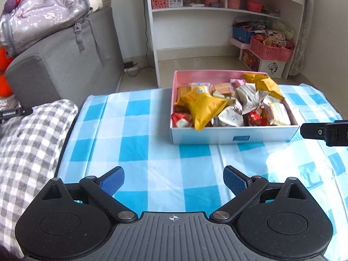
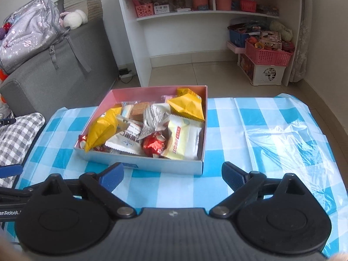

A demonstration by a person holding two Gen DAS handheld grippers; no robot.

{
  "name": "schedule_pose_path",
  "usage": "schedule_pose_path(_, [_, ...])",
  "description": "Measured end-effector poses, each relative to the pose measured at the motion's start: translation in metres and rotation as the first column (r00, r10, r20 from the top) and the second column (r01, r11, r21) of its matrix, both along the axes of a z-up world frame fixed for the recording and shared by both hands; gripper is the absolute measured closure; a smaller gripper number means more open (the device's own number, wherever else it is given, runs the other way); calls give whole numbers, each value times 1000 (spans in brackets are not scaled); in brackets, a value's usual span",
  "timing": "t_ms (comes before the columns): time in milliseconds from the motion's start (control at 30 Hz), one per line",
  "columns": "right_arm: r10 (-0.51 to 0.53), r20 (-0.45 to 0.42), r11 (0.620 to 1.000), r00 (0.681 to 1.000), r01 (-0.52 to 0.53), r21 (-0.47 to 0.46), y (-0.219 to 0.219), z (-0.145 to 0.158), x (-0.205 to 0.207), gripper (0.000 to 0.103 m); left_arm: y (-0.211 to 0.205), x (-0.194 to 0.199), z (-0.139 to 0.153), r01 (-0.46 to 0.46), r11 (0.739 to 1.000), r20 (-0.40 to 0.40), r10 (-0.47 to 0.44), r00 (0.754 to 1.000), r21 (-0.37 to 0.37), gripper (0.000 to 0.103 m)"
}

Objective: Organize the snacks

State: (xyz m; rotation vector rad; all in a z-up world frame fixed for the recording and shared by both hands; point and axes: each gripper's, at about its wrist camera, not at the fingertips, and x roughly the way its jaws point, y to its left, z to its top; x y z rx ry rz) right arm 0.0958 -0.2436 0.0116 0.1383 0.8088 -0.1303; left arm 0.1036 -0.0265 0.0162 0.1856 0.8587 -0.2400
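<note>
A shallow white box point(image 1: 217, 136) with a pink inside stands on the blue checked tablecloth point(image 1: 141, 152), filled with several wrapped snacks: yellow packets point(image 1: 202, 106), white wrappers point(image 1: 250, 100) and red ones point(image 1: 180, 119). My left gripper point(image 1: 174, 179) is open and empty above the cloth, in front of and left of the box. In the right wrist view my right gripper point(image 2: 171, 174) is open and empty just in front of the box point(image 2: 169, 165). The right gripper's black side shows in the left wrist view point(image 1: 326, 131), beside the box's right end.
A grey sofa point(image 1: 65, 61) with a backpack point(image 1: 43, 10) stands at the left, with a checked cushion point(image 1: 26, 141) at the table's left edge. A white shelf unit point(image 1: 217, 21) and pink baskets point(image 1: 269, 50) stand behind. Glossy plastic cloth point(image 2: 282, 143) lies right of the box.
</note>
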Motion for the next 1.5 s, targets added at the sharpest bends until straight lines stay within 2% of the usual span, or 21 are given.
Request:
schedule_pose_path(133, [-12, -33, 999, 999, 11, -35, 18, -5, -18, 3, 9, -17, -4, -27, 1000, -31, 28, 999, 2, 4])
schedule_pose_path(267, [-10, -43, 999, 999, 8, -42, 32, -6, -33, 2, 15, -34, -4, -46, 998, -29, 45, 999, -39, 4])
schedule_pose_path(367, [-8, -26, 999, 1000, 7, -51, 39, -7, -45, 0, 13, -45, -5, -34, 999, -32, 33, 999, -31, 4])
schedule_pose_path(567, [-26, -51, 999, 998, 24, -43, 40, -11, -56, 0, 17, -61, -8, -60, 998, -23, 60, 998, 6, 4])
schedule_pose_path(800, [-45, -41, 996, 998, 42, -74, 40, -14, -67, 0, 24, -71, -8, -106, 994, 0, 106, 994, 30, 4])
schedule_pose_path(1133, [-23, -46, 994, 999, 18, -112, 44, -19, -79, 0, 19, -78, 0, -116, 993, 35, 115, 993, 24, 4])
schedule_pose_path(1500, [-13, -32, 993, 999, 9, -120, 48, -17, -78, 0, 19, -76, -2, -104, 995, 17, 104, 994, -3, 4])
